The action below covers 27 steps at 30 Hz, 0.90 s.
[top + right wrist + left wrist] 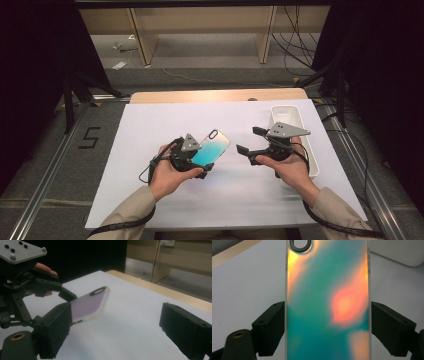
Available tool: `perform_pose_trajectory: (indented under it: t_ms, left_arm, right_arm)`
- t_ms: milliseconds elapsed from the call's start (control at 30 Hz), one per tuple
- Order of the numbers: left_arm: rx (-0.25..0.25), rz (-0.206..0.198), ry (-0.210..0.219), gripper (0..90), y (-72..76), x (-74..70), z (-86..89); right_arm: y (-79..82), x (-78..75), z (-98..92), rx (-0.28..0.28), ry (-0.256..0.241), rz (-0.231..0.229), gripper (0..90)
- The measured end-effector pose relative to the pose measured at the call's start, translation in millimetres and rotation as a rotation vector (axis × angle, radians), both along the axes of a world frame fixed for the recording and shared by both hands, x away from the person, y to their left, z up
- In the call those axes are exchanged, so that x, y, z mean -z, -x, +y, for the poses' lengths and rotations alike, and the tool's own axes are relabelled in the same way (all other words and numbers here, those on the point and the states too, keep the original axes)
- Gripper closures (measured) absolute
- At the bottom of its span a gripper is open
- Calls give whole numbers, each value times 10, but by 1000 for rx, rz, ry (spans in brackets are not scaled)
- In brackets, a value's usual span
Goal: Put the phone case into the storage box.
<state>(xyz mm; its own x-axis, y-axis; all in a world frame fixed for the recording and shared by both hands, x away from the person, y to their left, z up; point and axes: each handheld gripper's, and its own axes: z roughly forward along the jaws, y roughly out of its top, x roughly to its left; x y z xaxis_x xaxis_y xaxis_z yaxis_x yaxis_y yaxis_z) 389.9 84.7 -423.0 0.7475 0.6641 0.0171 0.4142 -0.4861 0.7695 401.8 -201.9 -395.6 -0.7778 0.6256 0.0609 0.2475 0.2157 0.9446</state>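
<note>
High view: left tongs clamp the phone case; right tongs gape wide.

white tray at table's right edge, white sheet over wooden table

Bare white sheet between grippers, white tray probably crowding right edge
</note>
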Motion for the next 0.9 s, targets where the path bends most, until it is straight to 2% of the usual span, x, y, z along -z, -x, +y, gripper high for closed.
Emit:
perform_pose_trajectory:
  t_ms: [900]
  left_arm:
    - [47, -19, -2, 167, 123, 46, -231]
  right_arm:
    - [-108, 7, 144, 8, 3, 9, 128]
